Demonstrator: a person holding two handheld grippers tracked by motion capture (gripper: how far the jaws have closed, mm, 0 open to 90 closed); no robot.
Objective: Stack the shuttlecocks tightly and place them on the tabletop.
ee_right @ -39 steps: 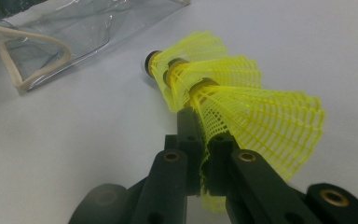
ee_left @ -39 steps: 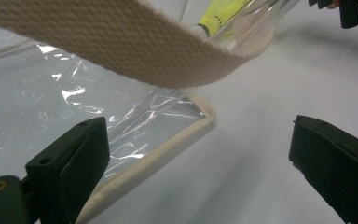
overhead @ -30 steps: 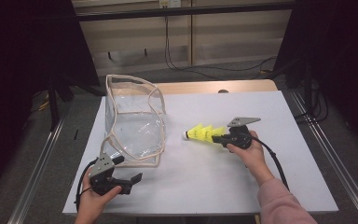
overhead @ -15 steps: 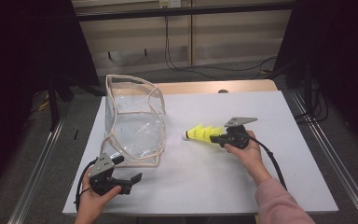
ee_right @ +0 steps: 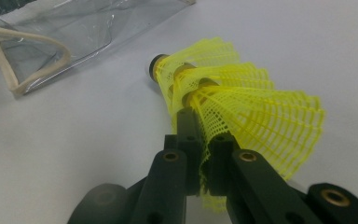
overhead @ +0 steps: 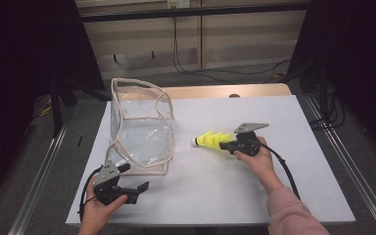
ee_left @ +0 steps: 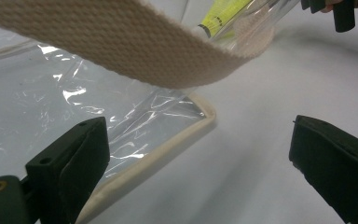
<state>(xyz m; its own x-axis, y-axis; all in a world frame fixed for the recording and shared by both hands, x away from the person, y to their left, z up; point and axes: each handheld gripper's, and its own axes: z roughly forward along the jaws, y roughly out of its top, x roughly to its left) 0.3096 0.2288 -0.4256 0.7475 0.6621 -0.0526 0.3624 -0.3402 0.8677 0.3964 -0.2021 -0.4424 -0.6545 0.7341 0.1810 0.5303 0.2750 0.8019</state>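
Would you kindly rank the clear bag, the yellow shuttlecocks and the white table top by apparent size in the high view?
Largest to smallest:
1. white table top
2. clear bag, standing open at the left
3. yellow shuttlecocks, nested, pinched in the right hand-held gripper

No readable text, labels, brands or numbers anywhere: none on the clear bag (overhead: pixel 139 132), the yellow shuttlecocks (ee_right: pixel 242 107), the tabletop (overhead: pixel 235 186), or either gripper.
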